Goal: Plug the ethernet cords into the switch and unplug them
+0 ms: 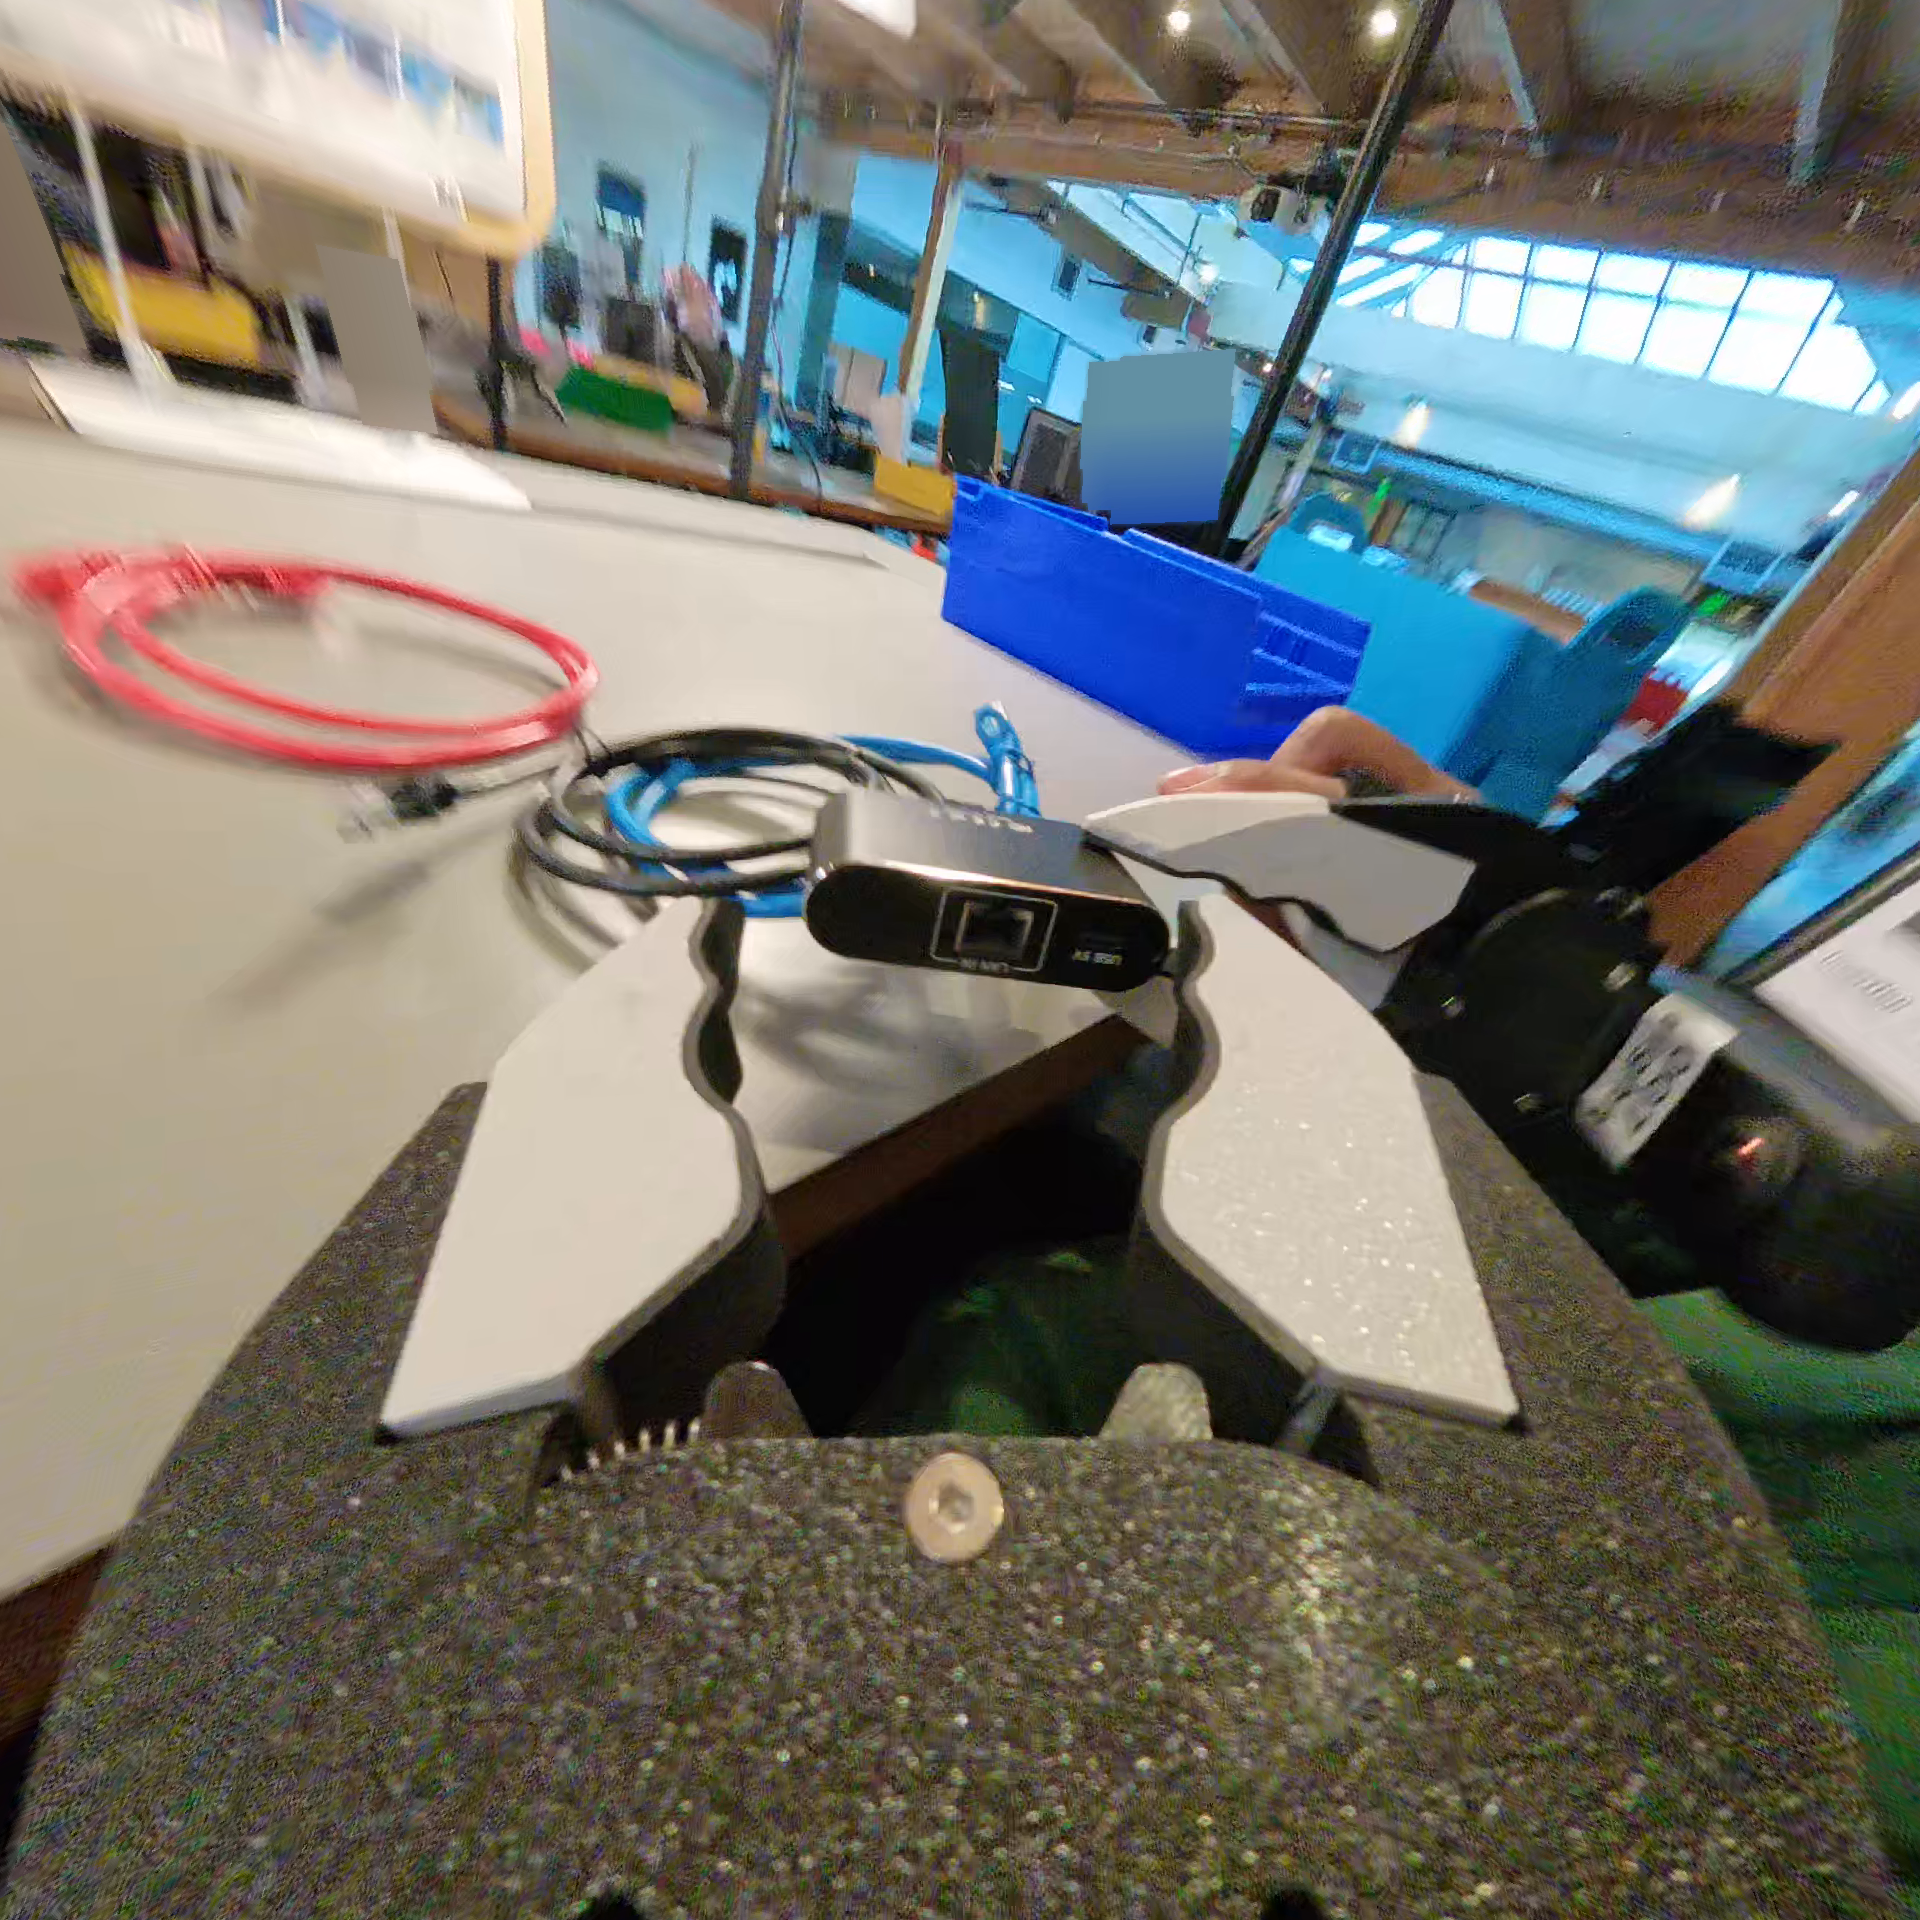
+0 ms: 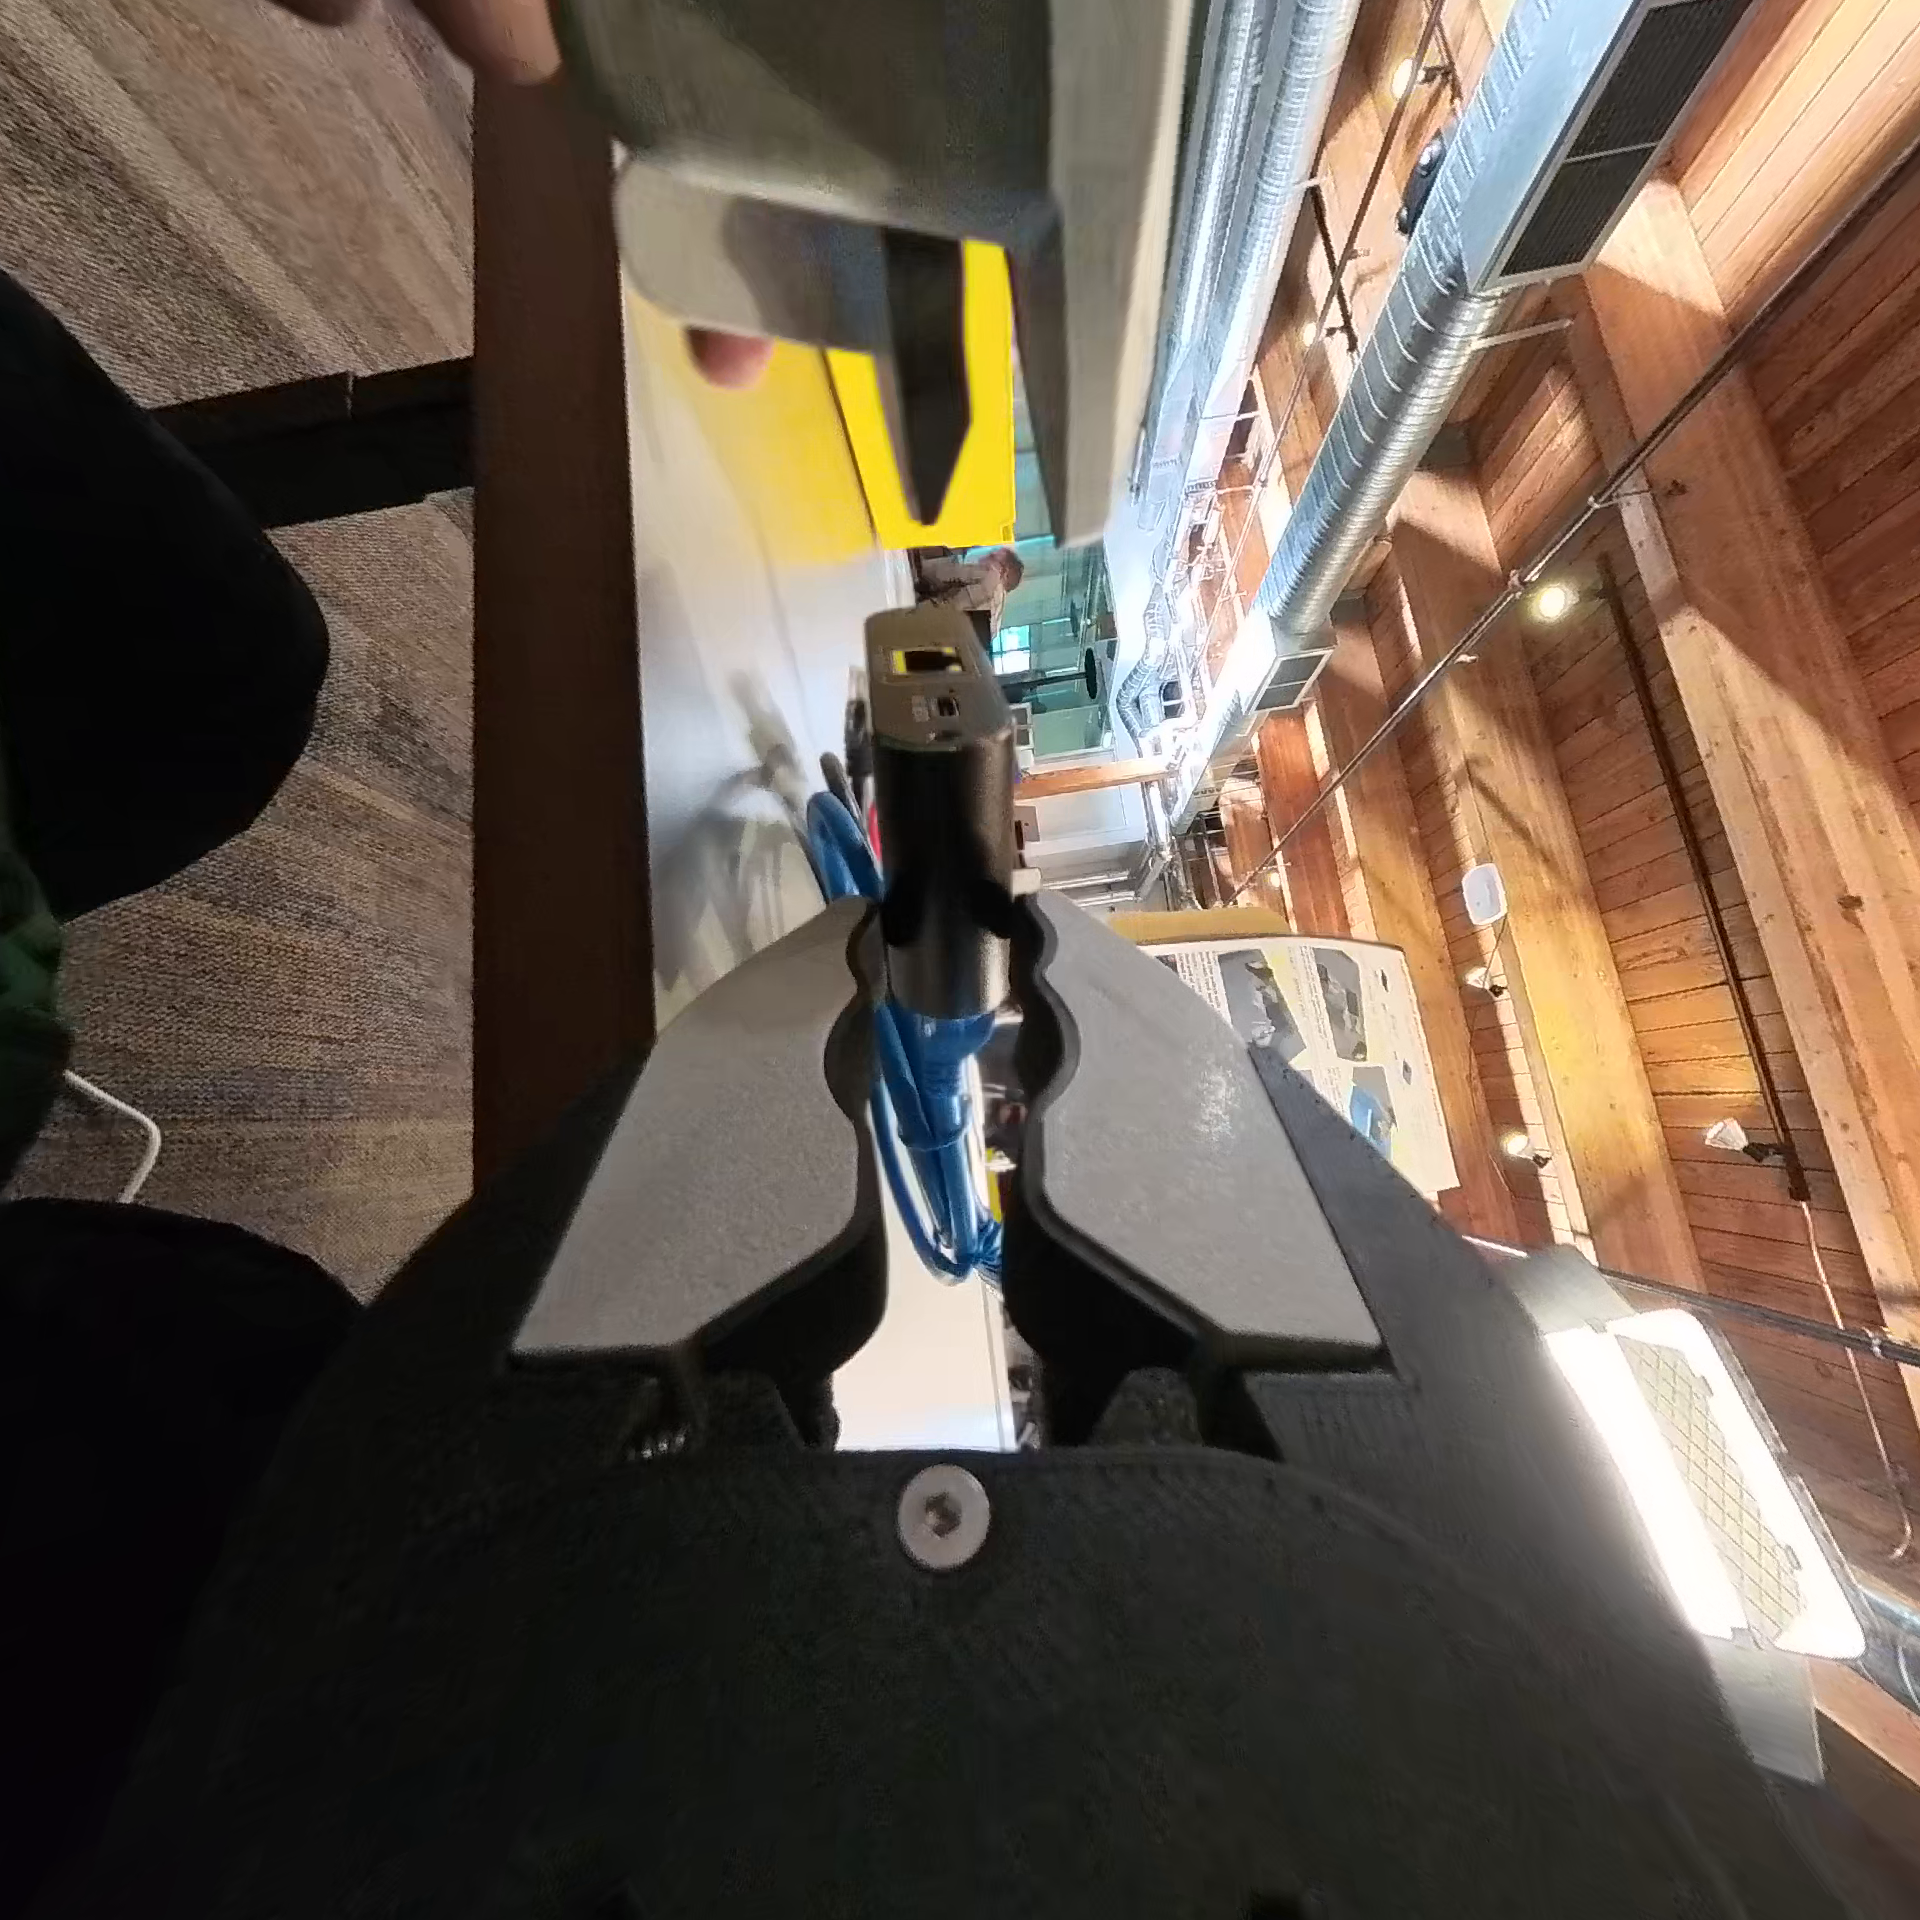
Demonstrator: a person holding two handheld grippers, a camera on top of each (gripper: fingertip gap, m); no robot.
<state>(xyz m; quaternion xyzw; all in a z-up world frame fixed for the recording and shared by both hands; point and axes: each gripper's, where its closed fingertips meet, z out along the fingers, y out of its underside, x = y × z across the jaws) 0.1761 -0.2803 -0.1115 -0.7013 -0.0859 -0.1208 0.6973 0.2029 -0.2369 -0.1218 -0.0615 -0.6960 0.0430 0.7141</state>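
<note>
Right gripper [image 2: 948,935] pinches the small, light, rigid switch [image 1: 987,899] by its smooth sides, while the left gripper [image 1: 951,935] gapes wide before its port.

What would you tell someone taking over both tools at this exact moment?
Right tool: shut on the switch, lifted above the table near its edge.
Left tool: open, empty, facing the switch's end port.
Red cord, blue cord and black cord lie coiled on the table; whether any is plugged in is unclear.
Left: pick a connector and plug it in, then unplug.
</note>
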